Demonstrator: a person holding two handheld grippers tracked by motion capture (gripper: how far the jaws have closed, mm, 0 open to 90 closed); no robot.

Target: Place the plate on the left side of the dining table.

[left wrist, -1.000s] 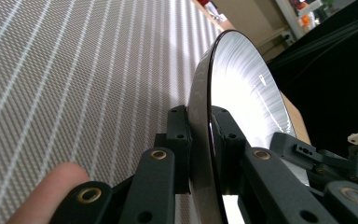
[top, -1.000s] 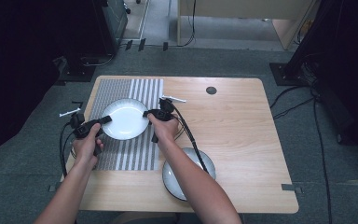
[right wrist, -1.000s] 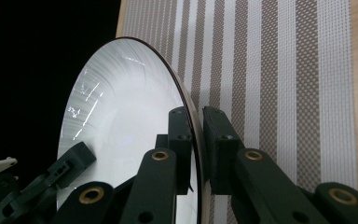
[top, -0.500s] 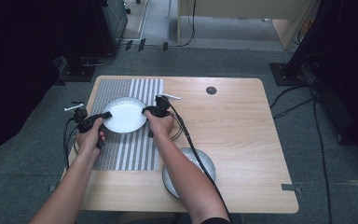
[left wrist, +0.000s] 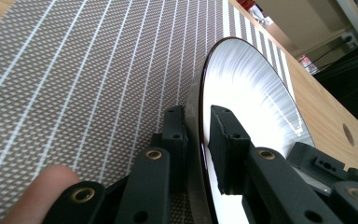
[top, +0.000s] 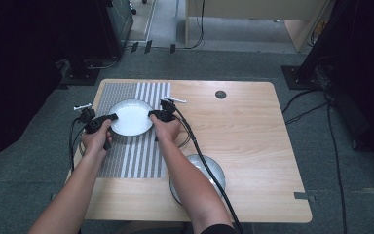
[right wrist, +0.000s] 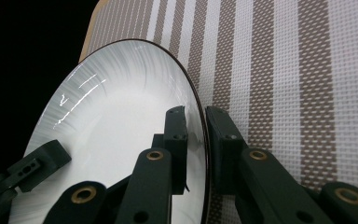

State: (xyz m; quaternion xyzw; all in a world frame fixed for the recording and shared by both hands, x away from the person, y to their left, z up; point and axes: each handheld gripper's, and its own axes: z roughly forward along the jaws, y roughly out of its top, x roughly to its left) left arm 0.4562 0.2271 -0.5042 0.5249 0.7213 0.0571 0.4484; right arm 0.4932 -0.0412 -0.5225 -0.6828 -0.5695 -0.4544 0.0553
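**Both tongs clamped on one white plate over the striped placemat**

The wooden table point(top: 253, 146) carries the striped placemat point(top: 126, 161) on its left part. Everything below is placed against that mat. The mat's near edge is partly covered by the person's two forearms, which come in from the bottom of the high view.

Just off the mat's near right corner sits a grey bowl point(top: 212, 168). The right forearm and the trailing cable hide its left half, so what it holds cannot be made out.

The white plate point(top: 131, 117) lies over the mat's far half, about midway across it. Whether its underside rests flat on the weave or hangs just above is hard to judge. In the left gripper view the rim looks tilted off the mat, though the camera itself is turned.

The left gripper point(top: 111, 117) takes the plate's left rim and the right gripper point(top: 152, 115) the right rim, each with one jaw above the rim and one below. Both sets of jaws are all but closed on it and have just been easing apart a little, with the rim between them. The under-jaws are hidden by the plate.

Well off the mat's far right corner is a small dark disc point(top: 220, 94), too small to identify. A blurred fingertip point(left wrist: 42, 186) is cut off at the bottom of the left gripper view.
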